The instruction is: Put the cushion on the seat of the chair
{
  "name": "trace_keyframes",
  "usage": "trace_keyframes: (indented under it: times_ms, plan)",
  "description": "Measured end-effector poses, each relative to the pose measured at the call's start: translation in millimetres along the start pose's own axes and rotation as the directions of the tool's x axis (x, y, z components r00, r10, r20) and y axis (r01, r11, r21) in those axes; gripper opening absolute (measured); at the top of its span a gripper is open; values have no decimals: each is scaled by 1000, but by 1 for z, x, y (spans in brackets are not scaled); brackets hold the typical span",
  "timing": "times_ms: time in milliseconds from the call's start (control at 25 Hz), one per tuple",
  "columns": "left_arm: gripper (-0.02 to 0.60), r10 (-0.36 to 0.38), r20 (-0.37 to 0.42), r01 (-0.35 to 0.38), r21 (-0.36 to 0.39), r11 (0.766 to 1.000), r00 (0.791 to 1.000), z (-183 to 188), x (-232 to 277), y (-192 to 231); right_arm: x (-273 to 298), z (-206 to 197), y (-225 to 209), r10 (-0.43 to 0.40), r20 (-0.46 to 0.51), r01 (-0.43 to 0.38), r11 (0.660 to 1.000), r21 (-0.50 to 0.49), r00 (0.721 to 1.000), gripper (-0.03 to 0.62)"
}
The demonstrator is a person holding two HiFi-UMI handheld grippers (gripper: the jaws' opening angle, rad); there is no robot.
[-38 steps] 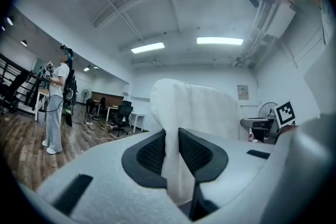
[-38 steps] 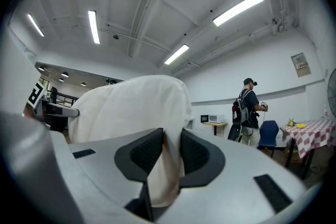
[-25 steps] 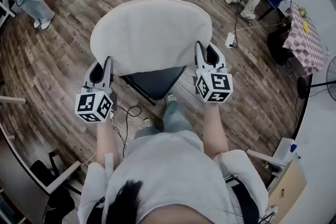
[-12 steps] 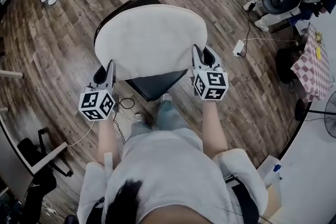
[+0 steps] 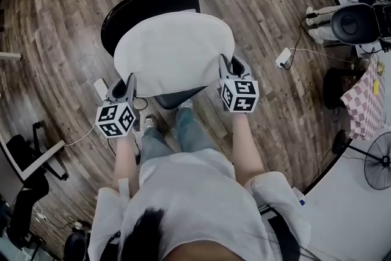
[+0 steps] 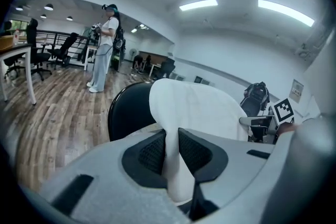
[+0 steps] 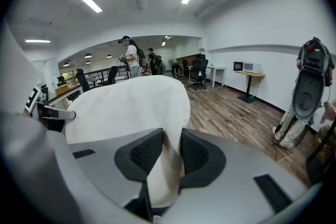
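Note:
A flat white cushion (image 5: 174, 51) hangs between my two grippers over a black chair (image 5: 143, 2). It hides most of the seat; the curved black back shows beyond its far edge and a strip of seat (image 5: 178, 97) shows under its near edge. My left gripper (image 5: 129, 84) is shut on the cushion's near left edge; the white fabric (image 6: 173, 165) is pinched between its black pads. My right gripper (image 5: 227, 65) is shut on the near right edge, with the cloth (image 7: 167, 165) squeezed between its jaws. The chair's back (image 6: 128, 110) rises behind the cushion in the left gripper view.
Wooden floor lies all around. A power strip with cable (image 5: 283, 58) sits right of the chair, and a person with gear (image 5: 354, 21) sits at far right by a checked table (image 5: 366, 101). Another chair (image 5: 30, 162) is at lower left. A person (image 6: 105, 47) stands across the room.
Both grippers have sunk with the cushion toward the chair. More of the chair's black back now shows beyond the cushion, and less of the seat shows in front.

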State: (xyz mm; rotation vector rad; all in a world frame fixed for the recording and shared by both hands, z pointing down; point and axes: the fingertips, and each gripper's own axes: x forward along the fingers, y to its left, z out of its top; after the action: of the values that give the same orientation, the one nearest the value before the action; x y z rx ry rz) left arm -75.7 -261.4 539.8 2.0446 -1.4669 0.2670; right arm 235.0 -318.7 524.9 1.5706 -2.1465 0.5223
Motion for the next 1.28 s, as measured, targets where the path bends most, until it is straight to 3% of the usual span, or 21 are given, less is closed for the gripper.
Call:
trace_keyframes:
  times_ms: [440,880,1280]
  plan:
    - [60,108,-119,-122,-126,984,987,-79,41,22,74,-65,-14,95,-174,-101,995,-27,980,75]
    - [61,188,-230,-235,-196,952,955,-162,84,44,146,-141,-24,146,-320,-179,981,-75,936,77]
    - [60,213,-306,-295,-255,921,928,-225,115,67,198,-203,-29,172,-411,-223,971,-81,895,89]
